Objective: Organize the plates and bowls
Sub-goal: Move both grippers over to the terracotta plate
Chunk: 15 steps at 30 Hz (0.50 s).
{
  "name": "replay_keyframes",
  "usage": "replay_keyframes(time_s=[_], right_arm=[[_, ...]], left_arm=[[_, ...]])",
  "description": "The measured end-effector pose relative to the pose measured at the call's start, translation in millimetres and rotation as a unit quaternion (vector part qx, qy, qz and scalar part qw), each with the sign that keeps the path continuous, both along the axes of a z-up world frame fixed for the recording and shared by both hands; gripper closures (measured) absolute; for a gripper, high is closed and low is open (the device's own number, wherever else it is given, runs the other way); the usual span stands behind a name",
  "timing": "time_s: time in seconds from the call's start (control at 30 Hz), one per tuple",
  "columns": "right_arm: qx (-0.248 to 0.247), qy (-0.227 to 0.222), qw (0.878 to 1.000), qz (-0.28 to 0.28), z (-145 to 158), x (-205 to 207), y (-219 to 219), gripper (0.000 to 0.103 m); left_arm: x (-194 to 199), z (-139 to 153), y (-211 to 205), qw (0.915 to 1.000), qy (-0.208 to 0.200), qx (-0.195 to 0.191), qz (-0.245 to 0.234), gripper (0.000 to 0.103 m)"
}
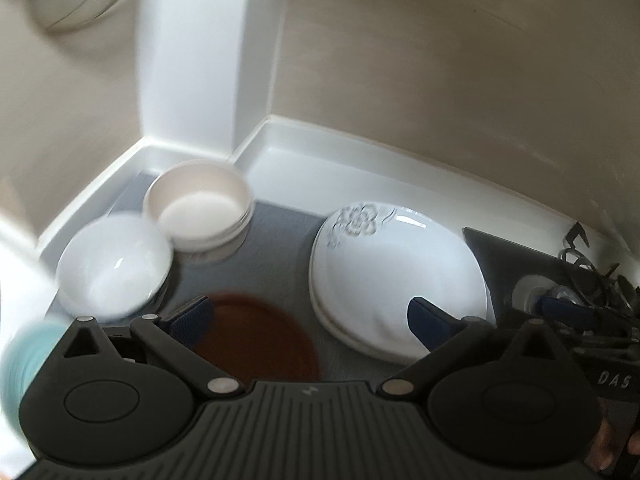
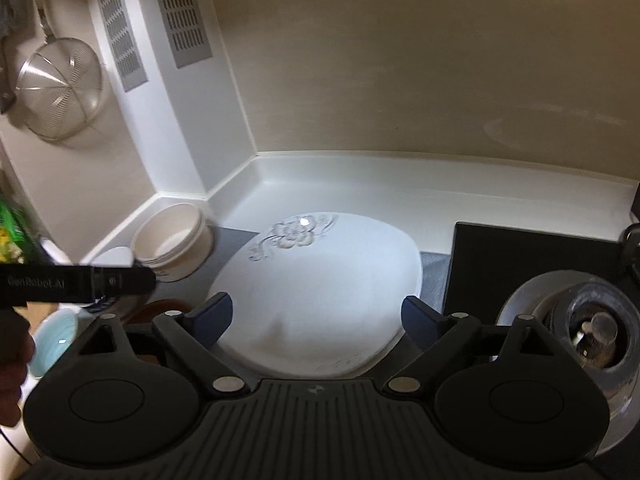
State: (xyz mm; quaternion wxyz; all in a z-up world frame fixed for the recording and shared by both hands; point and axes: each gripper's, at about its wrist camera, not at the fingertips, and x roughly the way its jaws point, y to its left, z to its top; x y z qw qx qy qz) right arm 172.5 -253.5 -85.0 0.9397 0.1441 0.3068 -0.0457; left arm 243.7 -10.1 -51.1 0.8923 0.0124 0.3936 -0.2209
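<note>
A stack of white plates with a grey flower print (image 1: 396,276) lies on the grey mat (image 1: 280,248). My left gripper (image 1: 308,314) hangs open above the mat with nothing between its fingers, the right fingertip over the plates' near edge and the left one over a brown plate (image 1: 260,340). A white bowl (image 1: 116,264) and stacked cream bowls (image 1: 200,204) stand at the left. In the right wrist view my right gripper (image 2: 316,308) stands open over the flowered plates (image 2: 320,264), holding nothing. A teal bowl (image 2: 54,340) sits at the lower left.
A metal strainer (image 2: 60,88) hangs on the left wall. A black board (image 2: 532,264) and a round metal drain (image 2: 580,328) lie to the right of the plates. The white counter's raised rim (image 2: 360,168) closes the corner. A hand (image 2: 12,360) holds the other gripper's black body (image 2: 76,282).
</note>
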Motion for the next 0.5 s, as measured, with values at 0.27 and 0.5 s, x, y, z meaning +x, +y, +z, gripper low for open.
replay_keyframes(time_s=[0.27,0.5], right_arm=[[-0.002,-0.027,1.0,0.002,20,-7,29,0.0],[-0.038,-0.038,0.999,-0.004,46,-24,81,0.0]], left_arm=[[-28,7,52,0.9993,-0.004,0.008,0.036,0.0],[-32,11,88,0.9999,-0.008,-0.006,0.006,0.0]])
